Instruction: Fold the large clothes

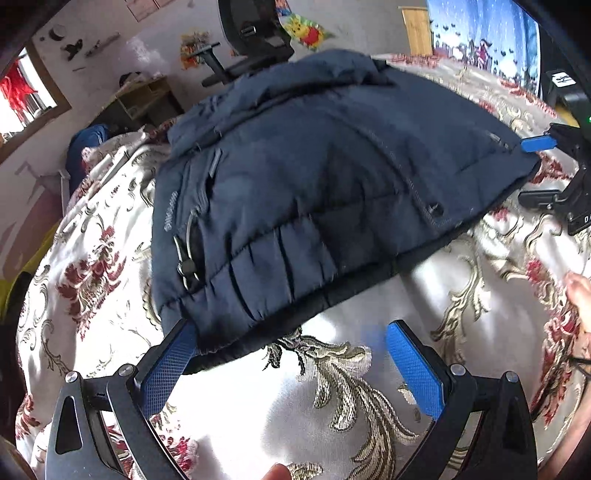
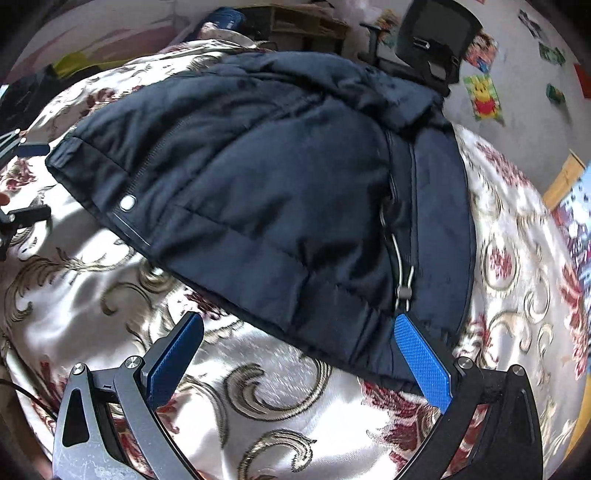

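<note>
A navy puffer jacket (image 1: 314, 177) (image 2: 266, 177) lies folded in a thick bundle on a bed. My left gripper (image 1: 291, 343) is open at the jacket's near hem. Its left finger (image 1: 173, 354) touches the hem corner below a drawcord toggle (image 1: 186, 266), and its right finger is over bare bedcover. In the right wrist view my right gripper (image 2: 299, 341) is also open. Its right finger (image 2: 421, 354) rests against the hem under a toggle (image 2: 405, 292). Each view shows the other gripper, open, at the jacket's far corner: right gripper (image 1: 539, 170), left gripper (image 2: 29, 181).
The bed has a shiny white cover (image 1: 332, 406) with red flowers and gold scrolls. A black office chair (image 1: 255, 33) and a wooden shelf (image 1: 144, 99) stand beyond the bed. A person's hand (image 1: 580, 291) shows at the right edge.
</note>
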